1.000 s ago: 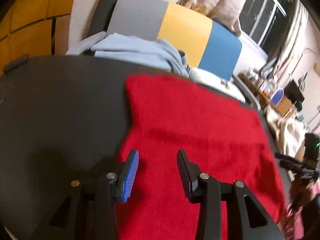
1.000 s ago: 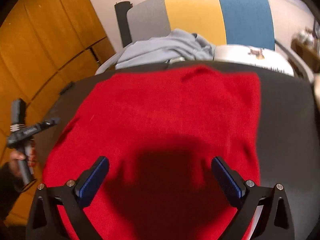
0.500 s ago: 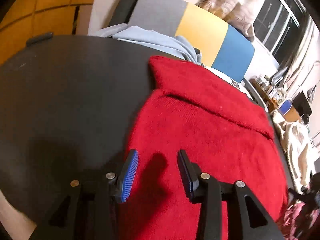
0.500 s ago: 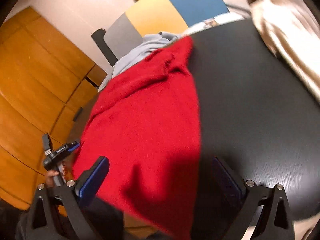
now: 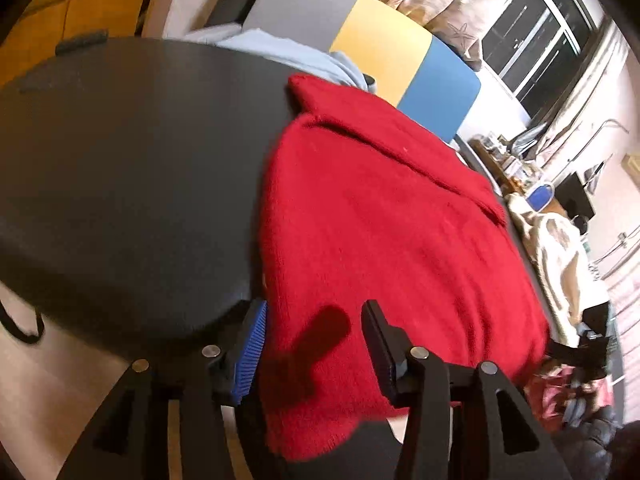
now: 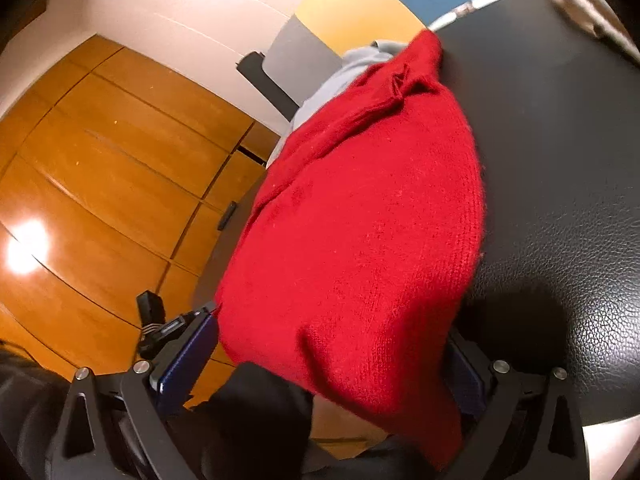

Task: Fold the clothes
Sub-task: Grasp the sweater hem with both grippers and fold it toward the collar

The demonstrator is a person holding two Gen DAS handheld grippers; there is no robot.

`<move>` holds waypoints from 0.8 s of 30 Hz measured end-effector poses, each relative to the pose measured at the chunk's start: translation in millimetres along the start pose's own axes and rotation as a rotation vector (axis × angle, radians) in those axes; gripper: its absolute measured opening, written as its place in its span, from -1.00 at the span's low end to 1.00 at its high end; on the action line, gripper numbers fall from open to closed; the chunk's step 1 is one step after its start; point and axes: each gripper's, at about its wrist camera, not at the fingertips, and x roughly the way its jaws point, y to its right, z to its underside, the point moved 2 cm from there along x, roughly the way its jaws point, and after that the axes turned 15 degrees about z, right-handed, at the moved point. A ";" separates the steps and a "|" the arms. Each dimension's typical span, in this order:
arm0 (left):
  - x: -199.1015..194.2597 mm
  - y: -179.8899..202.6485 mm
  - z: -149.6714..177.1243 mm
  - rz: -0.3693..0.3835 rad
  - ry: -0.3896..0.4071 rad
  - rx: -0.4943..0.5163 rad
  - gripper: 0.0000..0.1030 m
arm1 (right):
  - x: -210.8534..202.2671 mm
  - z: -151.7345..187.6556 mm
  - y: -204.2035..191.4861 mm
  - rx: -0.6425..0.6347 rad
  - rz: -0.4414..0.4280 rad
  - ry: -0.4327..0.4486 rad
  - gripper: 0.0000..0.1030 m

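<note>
Red sweater [image 5: 400, 240]: lies spread on the black desk [image 5: 120, 168], one fold already across its far end; the near hem hangs over the desk's front edge, which leaves it free to be pinched from below.
Left tongs [image 5: 314, 344]: over the near left corner of the sweater, jaws opening, about half apart; the cloth lies under and between them but the pads do not press on it. Holding nothing.
Right tongs [image 6: 332, 364]: at the near right corner, jaws wide; the hanging hem drapes between them, the right pad mostly hidden behind the cloth. No grip as far as I can judge.
Why placed so: one pair of tongs at each near corner looks like the set-up for lifting the hem evenly and carrying it toward the far end for the next fold.
Step, as judged: lining up on the hem, not yet clamped.
Desk surface: dark and leather-grained, matte; the knit should slide little on it.
Beyond the desk: a pale blue garment [image 5: 288, 56] heaped at the far edge, against a chair back [image 5: 360, 40] in grey, yellow and blue.
Room: orange wooden cabinet doors [image 6: 100, 180] on one side, a dark window with patterned curtains [image 5: 452, 12] on the other, a cluttered side table further off.
</note>
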 end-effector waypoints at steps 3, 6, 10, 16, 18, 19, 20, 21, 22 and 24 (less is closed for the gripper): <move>1.1 5.4 9.6 -0.015 -0.052 0.009 -0.07 | -0.8 5.6 -7.2 -0.042 0.029 0.014 1.00; 8.1 13.0 13.1 -0.032 -0.081 0.044 -0.11 | -0.5 4.5 -6.2 -0.029 0.043 0.006 1.00; 16.4 18.3 19.0 0.028 -0.135 0.034 -0.68 | 1.4 8.2 -14.9 -0.130 0.105 0.002 1.00; 18.4 6.6 18.0 0.087 -0.162 -0.072 -0.69 | 5.6 -1.0 -8.4 -0.172 0.327 -0.033 -0.83; 19.2 9.4 14.5 0.107 -0.177 -0.065 -0.83 | 5.6 -2.9 -4.8 -0.176 0.324 -0.037 -0.83; 18.8 12.1 11.9 0.144 -0.179 -0.067 -0.83 | 7.1 -4.1 -6.5 -0.189 0.329 -0.040 -0.83; 18.3 14.8 9.4 0.181 -0.180 -0.070 -0.83 | 6.0 -3.7 -6.1 -0.197 0.335 -0.044 -0.83; 16.3 19.4 5.3 0.218 -0.177 -0.057 -0.84 | 6.8 -6.3 -7.8 -0.198 0.323 -0.057 -0.83; 14.0 24.4 1.1 0.254 -0.172 -0.042 -0.84 | 7.6 -8.2 -9.6 -0.192 0.293 -0.069 -0.83; 10.0 32.1 -7.6 0.327 -0.161 -0.020 -0.84 | 9.3 -15.2 -12.0 -0.177 0.241 -0.087 -0.83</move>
